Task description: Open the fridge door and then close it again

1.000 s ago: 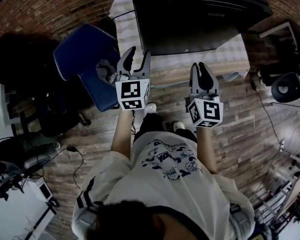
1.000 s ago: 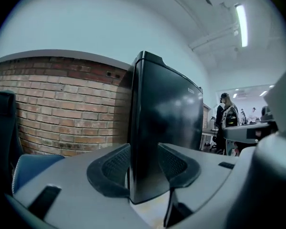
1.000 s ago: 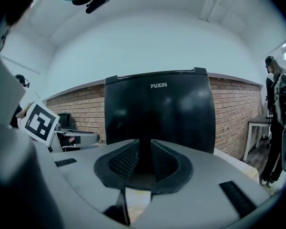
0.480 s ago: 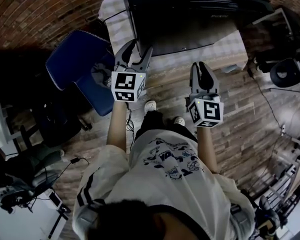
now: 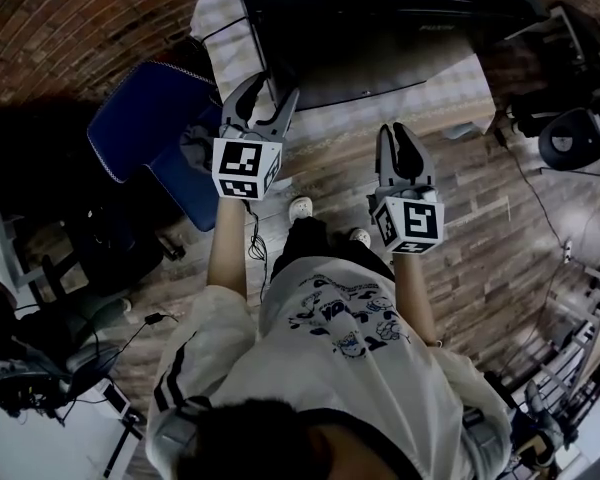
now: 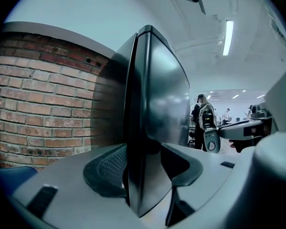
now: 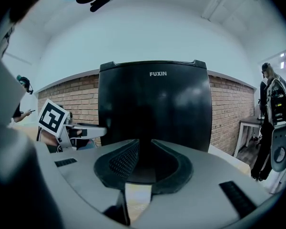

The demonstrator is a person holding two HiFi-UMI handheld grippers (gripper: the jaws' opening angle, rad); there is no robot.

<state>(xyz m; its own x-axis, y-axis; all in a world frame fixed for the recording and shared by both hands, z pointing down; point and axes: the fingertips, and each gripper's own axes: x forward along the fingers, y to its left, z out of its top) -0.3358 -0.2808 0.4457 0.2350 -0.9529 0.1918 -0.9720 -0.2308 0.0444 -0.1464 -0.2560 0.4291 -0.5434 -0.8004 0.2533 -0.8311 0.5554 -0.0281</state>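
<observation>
A person is standing in front of a black fridge (image 5: 380,28) and holding a hand-held gripper in each hand. The fridge is sitting on a counter (image 5: 458,86) next to a brick wall (image 6: 38,104). Its door is looking shut. The right gripper view is showing the word FUXIN in white near the top of the door.

The left hand-held gripper (image 5: 272,90) is pointing at the left front corner of the fridge. Its jaws have just been opening, and now they are standing wide apart. In the left gripper view, the tall corner edge of the fridge is showing in the gap between the two jaws. Neither pad is pressing on it. I cannot tell if a jaw is touching the fridge at all.

The right hand-held gripper (image 5: 395,128) is pointing at the front of the fridge, a little way back from it. Its jaws are sitting close together with only a thin gap, and nothing is lying between them.

A blue chair (image 5: 150,128) is standing to the left of the counter, near the left hand-held gripper. A wooden floor (image 5: 490,228) is showing under the person's feet. Another person (image 6: 202,120) is standing far off in the room, to the right of the fridge in the left gripper view.
</observation>
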